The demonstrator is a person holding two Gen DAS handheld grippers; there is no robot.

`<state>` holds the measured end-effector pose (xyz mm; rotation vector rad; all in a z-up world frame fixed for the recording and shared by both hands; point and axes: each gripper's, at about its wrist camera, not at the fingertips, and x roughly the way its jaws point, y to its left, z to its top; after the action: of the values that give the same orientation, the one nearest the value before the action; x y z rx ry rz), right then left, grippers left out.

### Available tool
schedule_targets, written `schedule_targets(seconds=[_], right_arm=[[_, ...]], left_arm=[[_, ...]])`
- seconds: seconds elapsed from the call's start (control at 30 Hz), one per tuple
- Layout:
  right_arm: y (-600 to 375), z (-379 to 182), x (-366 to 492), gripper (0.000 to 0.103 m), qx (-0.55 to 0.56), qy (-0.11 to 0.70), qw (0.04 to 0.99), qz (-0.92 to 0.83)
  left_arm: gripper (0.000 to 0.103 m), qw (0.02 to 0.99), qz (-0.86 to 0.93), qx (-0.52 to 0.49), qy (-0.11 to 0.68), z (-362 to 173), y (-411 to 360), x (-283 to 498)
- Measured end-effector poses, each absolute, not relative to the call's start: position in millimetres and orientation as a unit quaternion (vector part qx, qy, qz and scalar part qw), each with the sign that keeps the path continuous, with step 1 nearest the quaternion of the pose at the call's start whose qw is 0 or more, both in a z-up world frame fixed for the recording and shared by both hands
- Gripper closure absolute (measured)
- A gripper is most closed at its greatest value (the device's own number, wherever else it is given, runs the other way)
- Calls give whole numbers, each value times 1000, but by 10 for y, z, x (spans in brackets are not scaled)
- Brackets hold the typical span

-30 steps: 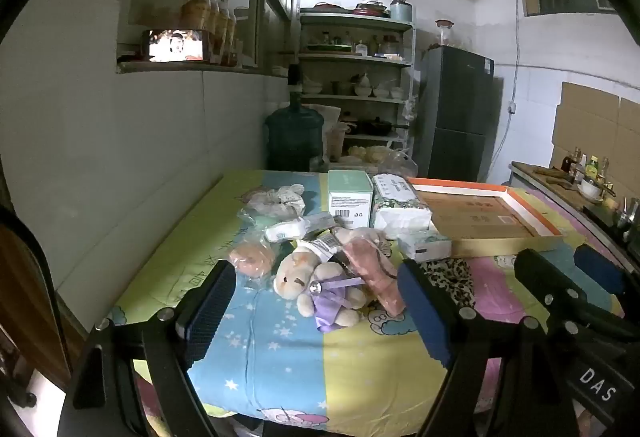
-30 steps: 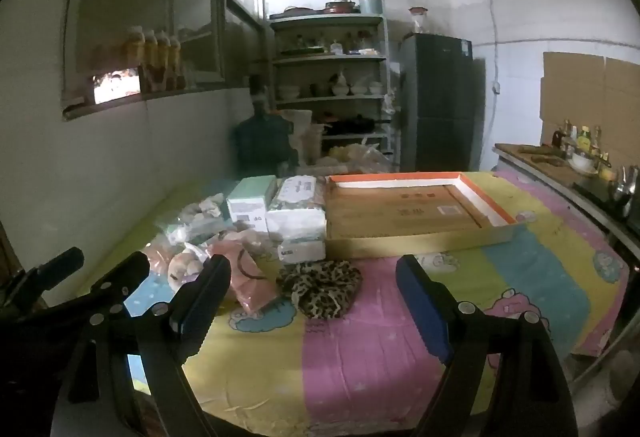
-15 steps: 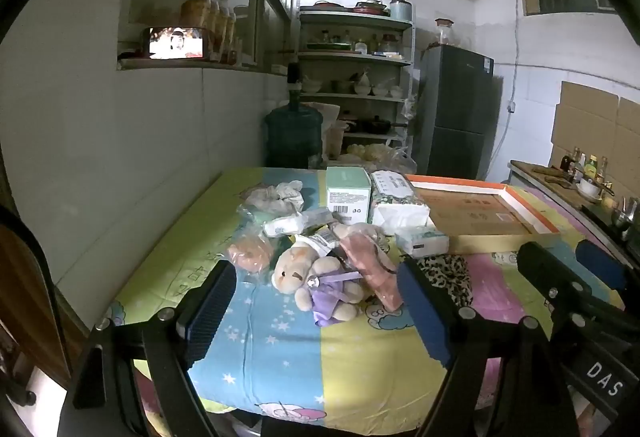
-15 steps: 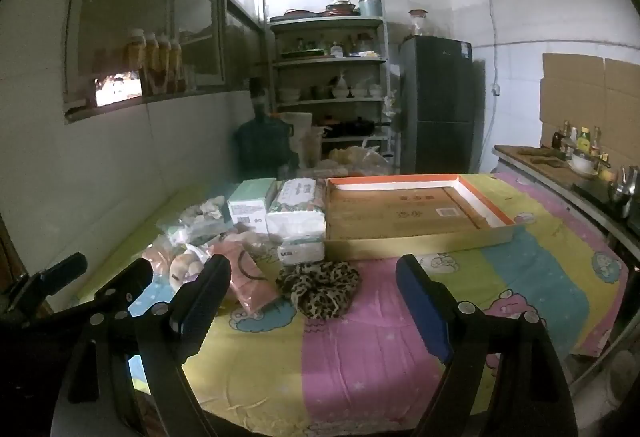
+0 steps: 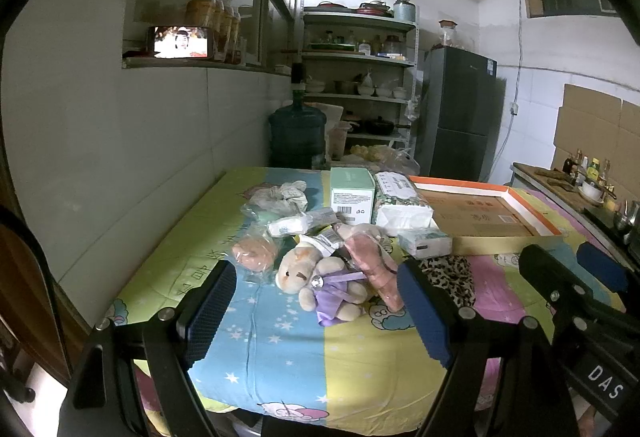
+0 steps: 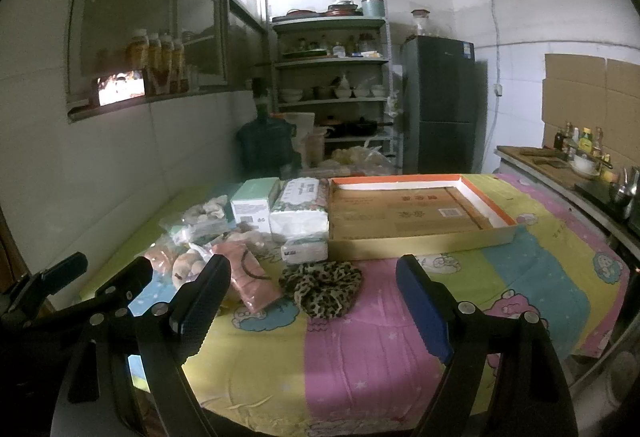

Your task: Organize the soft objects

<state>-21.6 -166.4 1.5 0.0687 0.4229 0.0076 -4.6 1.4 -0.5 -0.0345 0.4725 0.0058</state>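
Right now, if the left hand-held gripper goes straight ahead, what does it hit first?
Probably the beige plush bear in a purple dress, lying on the table between the open left hand-held gripper's fingers. The pink fabric pouch lies just right of it. Depth is uncertain.

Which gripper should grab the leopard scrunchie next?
Right, probably. The leopard scrunchie lies between the open right gripper's fingers; the left gripper, also open, frames the teddy bear.

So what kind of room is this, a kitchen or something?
Most likely a home kitchen: open shelves of bowls and pots, a dark fridge, and a counter with sauce bottles. The table wears a cartoon sheet.
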Motion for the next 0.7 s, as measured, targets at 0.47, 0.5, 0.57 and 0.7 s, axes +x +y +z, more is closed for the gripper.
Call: schedule_targets(seconds=[0.47,0.5,0.57,0.7], right_arm=[[-1685,0,-206,17,34,210,977,5],[-1690,-1,-204,17,34,209,977,5],[-1631,38,-248,17,34,209,977,5],[-1640,32,-239,17,34,209,977,5]], left_arm=[[20,972,4,-19,236,-25,84,-52],[20,972,4,-18,236,-26,82,-51],[20,972,5,-18,235,-28,88,-56],[20,972,4,-18,236,-25,81,-49]])
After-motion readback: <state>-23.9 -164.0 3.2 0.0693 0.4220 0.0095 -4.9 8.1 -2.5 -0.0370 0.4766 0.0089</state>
